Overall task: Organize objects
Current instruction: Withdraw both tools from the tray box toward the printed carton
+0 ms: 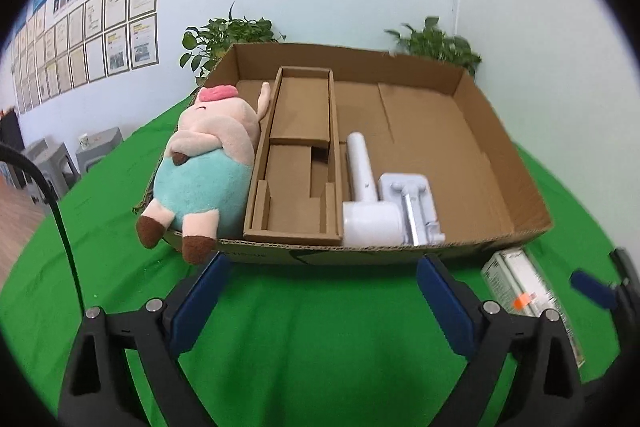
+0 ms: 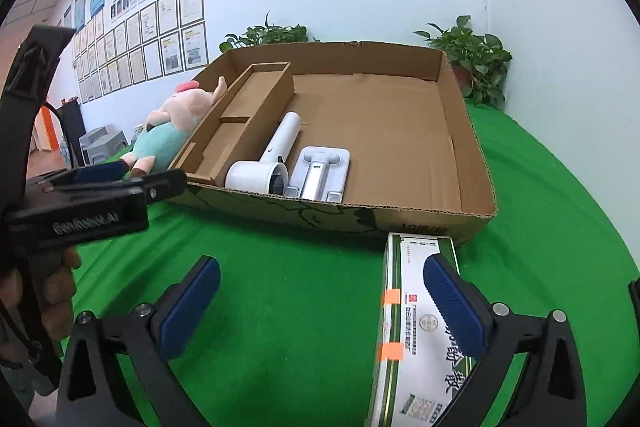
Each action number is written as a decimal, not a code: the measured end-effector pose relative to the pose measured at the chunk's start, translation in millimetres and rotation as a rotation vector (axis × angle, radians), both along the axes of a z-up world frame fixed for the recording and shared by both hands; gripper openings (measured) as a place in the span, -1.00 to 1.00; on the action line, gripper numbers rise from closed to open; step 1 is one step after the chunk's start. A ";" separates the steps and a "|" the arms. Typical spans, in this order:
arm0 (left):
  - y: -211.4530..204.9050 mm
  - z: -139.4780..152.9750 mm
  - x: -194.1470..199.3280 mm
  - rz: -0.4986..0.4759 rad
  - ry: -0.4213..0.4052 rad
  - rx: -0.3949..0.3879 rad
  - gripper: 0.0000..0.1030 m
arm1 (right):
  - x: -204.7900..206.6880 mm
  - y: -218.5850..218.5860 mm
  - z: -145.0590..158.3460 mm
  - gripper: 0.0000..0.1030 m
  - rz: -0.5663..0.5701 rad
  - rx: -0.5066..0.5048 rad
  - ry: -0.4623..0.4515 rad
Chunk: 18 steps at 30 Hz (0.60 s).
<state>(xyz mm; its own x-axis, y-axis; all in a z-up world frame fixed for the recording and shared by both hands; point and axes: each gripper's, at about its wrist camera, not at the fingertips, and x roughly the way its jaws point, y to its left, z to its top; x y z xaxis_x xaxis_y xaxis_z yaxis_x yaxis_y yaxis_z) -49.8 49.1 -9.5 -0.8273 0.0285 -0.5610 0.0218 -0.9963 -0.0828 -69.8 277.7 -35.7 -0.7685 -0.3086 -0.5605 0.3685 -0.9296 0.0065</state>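
Left gripper (image 1: pixel 320 291): jaws spread wide, nothing between them, hovering over the green cloth (image 1: pixel 320 347) just near of the tray's near wall

Right gripper (image 2: pixel 320 303): jaws likewise spread, empty; its right pad overlaps the boxed carton (image 2: pixel 412 307) in view, whether touching cannot be told; the carton is not clamped

Boxed carton, green and white, count 1: lies flat on the cloth outside the tray, just near of its near right corner, long side running near to far

Cardboard tray (image 2: pixel 472 147), count 1: open-topped, centre of the table; large right section of its floor bare

Inner cardboard divider (image 1: pixel 296 163), count 1: long narrow insert in the left part of the tray, holding nothing

White handheld appliance (image 1: pixel 366 195), count 1: inside the tray, beside the divider on its right, head at the near wall

White stand or dock (image 1: pixel 412 207), count 1: inside the tray, touching the appliance on its right

Plush pig (image 1: pixel 208 163), count 1: at the tray's left edge, against the divider, feet overhanging the near corner

Potted plants (image 2: pixel 472 59), count 2: beyond the tray, by the wall

Progress, judged: three items in or on the tray, one carton left outside; probably late in the job
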 end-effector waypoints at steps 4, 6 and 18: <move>3.0 -5.3 -1.3 -0.055 -0.046 0.020 0.85 | 0.7 14.9 -16.5 0.99 -0.039 0.028 -0.064; 4.7 -9.9 -0.8 -0.068 -0.063 0.020 0.85 | 0.9 29.1 -25.5 0.99 -0.072 0.012 -0.108; 22.7 -35.3 5.5 -0.193 -0.164 0.079 0.85 | 5.4 43.3 -61.6 0.30 -0.128 0.083 -0.236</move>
